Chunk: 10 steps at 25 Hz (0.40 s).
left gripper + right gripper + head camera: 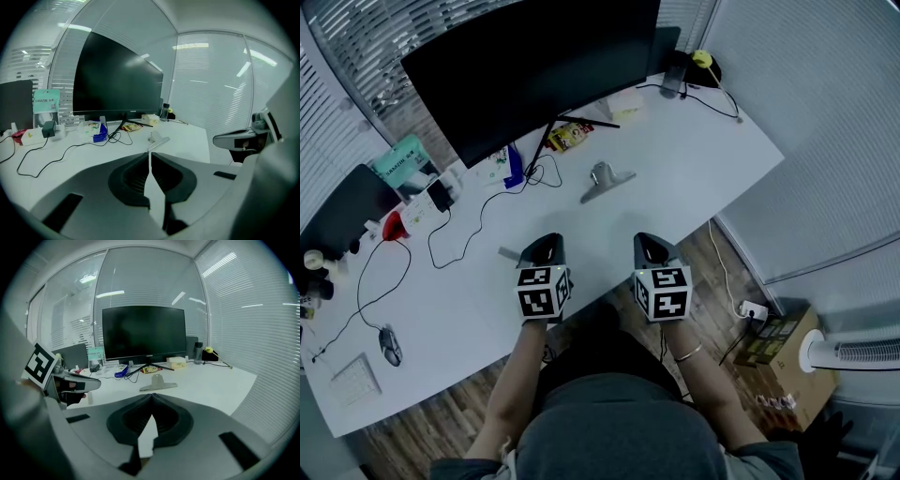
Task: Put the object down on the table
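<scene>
Two sets of jaws were clenched on nothing: our left gripper [546, 248] and right gripper [649, 247] hung at the worktop's [703, 159] near edge. The metal clip [606, 180] lay flat ahead, apart from both. We judged it already set down, so we should keep clear and not nudge it.

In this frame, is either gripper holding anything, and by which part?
Nothing is held. The left gripper and right gripper are both shut and empty. The clip lies on the table, apart from both.
</scene>
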### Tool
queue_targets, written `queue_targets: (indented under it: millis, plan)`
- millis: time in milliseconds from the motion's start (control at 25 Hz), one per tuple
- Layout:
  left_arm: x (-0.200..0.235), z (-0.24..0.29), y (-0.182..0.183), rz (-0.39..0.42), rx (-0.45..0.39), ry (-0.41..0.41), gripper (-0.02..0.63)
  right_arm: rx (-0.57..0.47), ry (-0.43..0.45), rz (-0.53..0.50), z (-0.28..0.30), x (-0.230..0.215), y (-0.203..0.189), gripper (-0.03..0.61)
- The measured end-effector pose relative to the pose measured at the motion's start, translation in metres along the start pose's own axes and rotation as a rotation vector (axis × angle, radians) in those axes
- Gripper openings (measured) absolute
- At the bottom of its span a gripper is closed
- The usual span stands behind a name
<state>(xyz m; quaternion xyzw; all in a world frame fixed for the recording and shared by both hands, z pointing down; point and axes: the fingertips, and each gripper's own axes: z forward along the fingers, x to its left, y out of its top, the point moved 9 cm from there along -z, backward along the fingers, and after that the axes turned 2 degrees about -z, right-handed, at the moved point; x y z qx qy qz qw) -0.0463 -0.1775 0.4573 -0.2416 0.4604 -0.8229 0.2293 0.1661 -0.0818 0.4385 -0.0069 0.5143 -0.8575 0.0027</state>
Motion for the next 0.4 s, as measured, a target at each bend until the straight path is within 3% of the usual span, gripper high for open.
queue_targets:
  millis: [400]
  plan:
    - [0.0029,0.0059,0.0019,-0.004,-0.003,0.007,0.031,0.009,0.016,-0.002,0.0086,-0.0034,0.0024,0.002]
